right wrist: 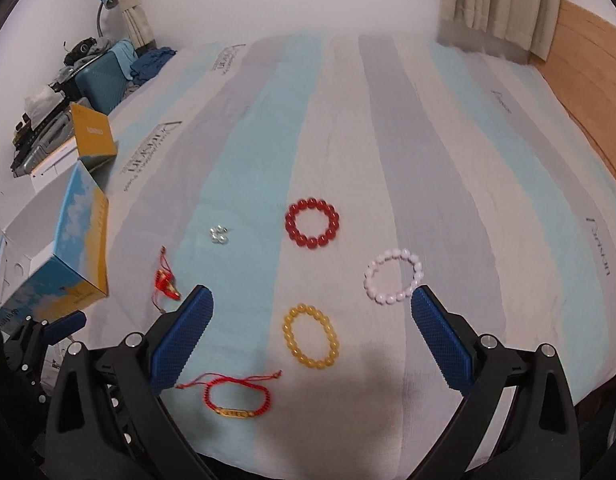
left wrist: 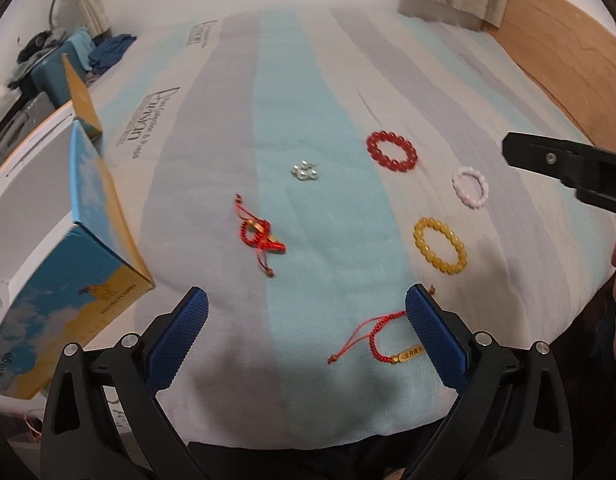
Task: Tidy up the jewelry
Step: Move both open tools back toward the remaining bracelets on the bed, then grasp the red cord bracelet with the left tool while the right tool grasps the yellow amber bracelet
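3 round beaded bracelets [right wrist: 312, 222] lie on striped cloth [right wrist: 428, 160].

Your left gripper [left wrist: 306, 322] and right gripper [right wrist: 312, 320] look alike: black plastic arms with triangular cut-outs, silver round screw heads at the joints, and blue finger pads [right wrist: 182, 338] with a fine knurled texture.

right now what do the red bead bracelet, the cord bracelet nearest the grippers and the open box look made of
Red bead bracelet: round glossy beads, glass, stone or plastic; the look leaves it open.
Cord bracelet: braided red thread with loose tails and a gold-coloured bar, probably metal.
Open box: printed cardboard, with plain white inner walls and folded flaps.
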The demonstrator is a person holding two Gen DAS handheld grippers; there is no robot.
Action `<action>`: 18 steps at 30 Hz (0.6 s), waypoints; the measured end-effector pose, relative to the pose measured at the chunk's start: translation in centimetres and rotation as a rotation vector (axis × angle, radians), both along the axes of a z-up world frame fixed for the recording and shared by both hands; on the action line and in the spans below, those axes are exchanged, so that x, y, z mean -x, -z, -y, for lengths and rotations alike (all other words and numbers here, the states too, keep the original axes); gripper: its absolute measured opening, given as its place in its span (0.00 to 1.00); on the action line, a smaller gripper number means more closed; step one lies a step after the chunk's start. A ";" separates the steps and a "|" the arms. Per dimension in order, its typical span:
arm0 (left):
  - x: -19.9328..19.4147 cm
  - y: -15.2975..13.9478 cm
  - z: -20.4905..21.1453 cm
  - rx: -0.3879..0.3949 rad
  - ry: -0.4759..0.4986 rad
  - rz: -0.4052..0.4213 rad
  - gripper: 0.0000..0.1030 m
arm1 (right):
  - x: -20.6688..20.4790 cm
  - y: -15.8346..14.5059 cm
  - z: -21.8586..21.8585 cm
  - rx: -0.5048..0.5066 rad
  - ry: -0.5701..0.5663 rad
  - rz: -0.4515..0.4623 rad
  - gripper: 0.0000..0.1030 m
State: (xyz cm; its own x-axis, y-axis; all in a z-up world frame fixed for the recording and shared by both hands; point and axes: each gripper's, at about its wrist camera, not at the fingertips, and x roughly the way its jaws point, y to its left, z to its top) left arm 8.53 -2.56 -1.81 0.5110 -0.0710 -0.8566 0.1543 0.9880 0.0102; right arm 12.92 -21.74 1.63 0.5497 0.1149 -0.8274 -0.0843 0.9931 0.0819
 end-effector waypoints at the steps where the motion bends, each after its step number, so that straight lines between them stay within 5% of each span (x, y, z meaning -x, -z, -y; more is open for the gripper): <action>1: 0.1 0.3 0.2 0.000 0.005 -0.002 0.94 | 0.1 0.3 0.1 -0.001 0.000 -0.002 0.93; 18: 0.7 5.3 2.1 -0.015 0.061 -0.046 0.94 | 0.2 7.4 1.1 0.023 -0.014 -0.078 0.87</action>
State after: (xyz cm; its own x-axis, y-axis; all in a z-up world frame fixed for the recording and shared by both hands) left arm 7.86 -4.63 -7.12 0.4661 -0.0879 -0.8804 0.2145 0.9766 0.0161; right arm 12.77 -22.87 -5.78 0.4822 0.1025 -0.8700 -0.0923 0.9936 0.0658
